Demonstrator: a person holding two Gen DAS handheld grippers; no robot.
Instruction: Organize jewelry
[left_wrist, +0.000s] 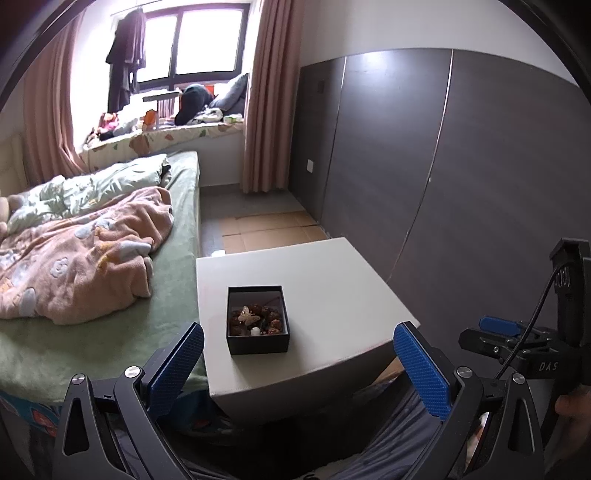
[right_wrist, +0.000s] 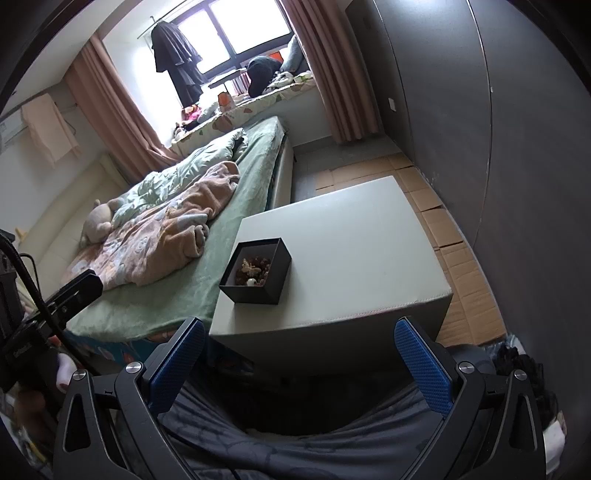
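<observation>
The bed (left_wrist: 110, 258) lay to the left of the surface (left_wrist: 332, 295), its green sheet carrying a rumpled pink blanket (left_wrist: 81, 258). The bed's edge ran close along the surface's left side.

The black box (left_wrist: 257, 320) stood on the surface, lid off, in the near-left part of the top. Inside the box lay the jewelry (left_wrist: 255, 319): a ring of brown beads, a pale butterfly-shaped piece on top and a small white item at the near edge. Individual pieces were too small to tell apart further; the beads were possibly one bracelet.

The left tongs (left_wrist: 299, 363) were held near the front edge of the surface, short of the box, spread wide with nothing between the blue pads. The box sat between the two pads in the left wrist view, nearer the left one.

The right tongs (right_wrist: 301, 363) were likewise spread wide and empty, held before the surface's front edge, to the right of the box (right_wrist: 255, 273). Neither tool touched the box or the surface.

Flattened cardboard (right_wrist: 454, 236) covered the floor right of the surface, beside a dark panelled wall (left_wrist: 461, 166).
</observation>
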